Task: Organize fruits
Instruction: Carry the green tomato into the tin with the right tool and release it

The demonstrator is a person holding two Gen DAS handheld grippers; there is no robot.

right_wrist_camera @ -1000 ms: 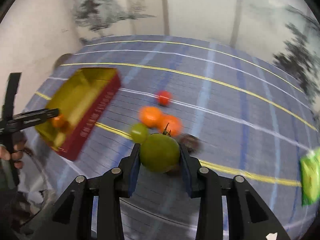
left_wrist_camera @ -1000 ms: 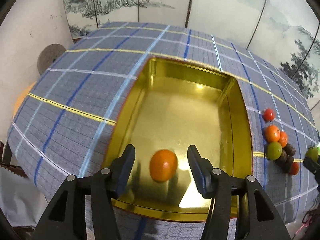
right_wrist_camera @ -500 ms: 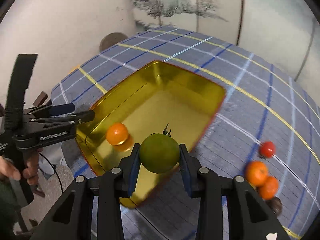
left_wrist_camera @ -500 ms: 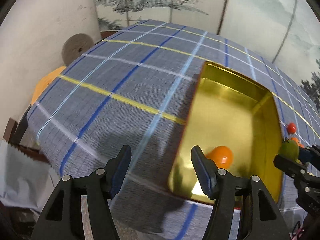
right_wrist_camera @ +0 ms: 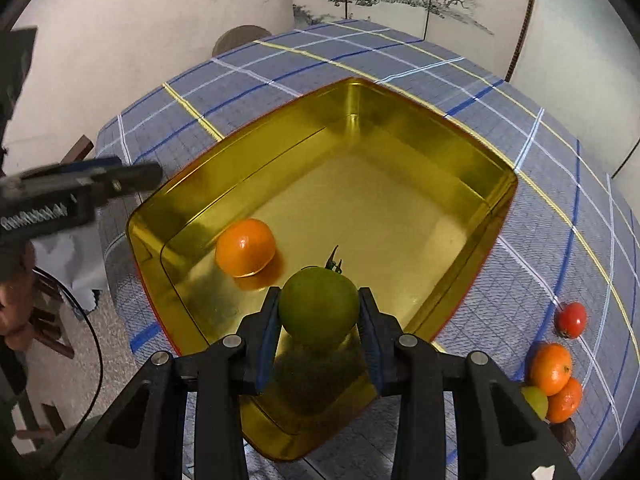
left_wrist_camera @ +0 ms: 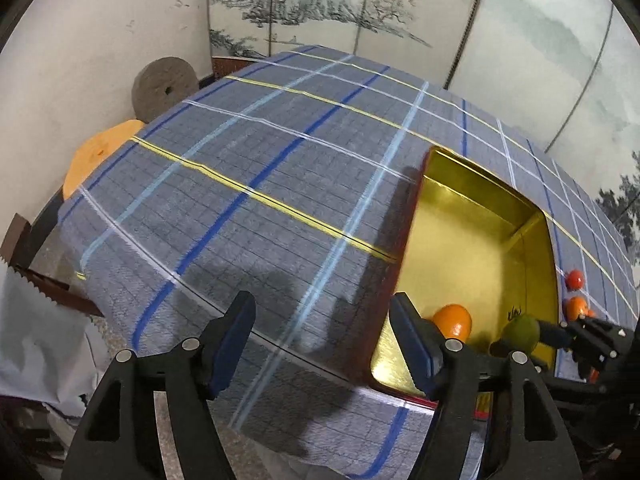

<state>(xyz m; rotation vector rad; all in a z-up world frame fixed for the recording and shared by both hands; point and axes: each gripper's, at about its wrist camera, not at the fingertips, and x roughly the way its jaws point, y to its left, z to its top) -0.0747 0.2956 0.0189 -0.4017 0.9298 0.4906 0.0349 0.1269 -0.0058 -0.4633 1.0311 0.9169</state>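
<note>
While a green tomato [right_wrist_camera: 319, 306] is being clamped over the gold tin's [right_wrist_camera: 472, 152] near rim by the right gripper [right_wrist_camera: 319, 322], the left gripper [left_wrist_camera: 322, 344], jaws just widened and empty, is being held outside its left rim.

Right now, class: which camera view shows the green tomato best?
The right wrist view: the green tomato sits large and central in the right gripper. The left wrist view shows it small, near the edge.

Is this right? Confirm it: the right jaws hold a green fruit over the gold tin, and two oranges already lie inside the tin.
Not quite. Only one orange lies inside the gold tin, as the right wrist view shows; the other orange fruits sit outside it on the cloth. The rest stands: the right gripper holds the green fruit over the tin.
</note>
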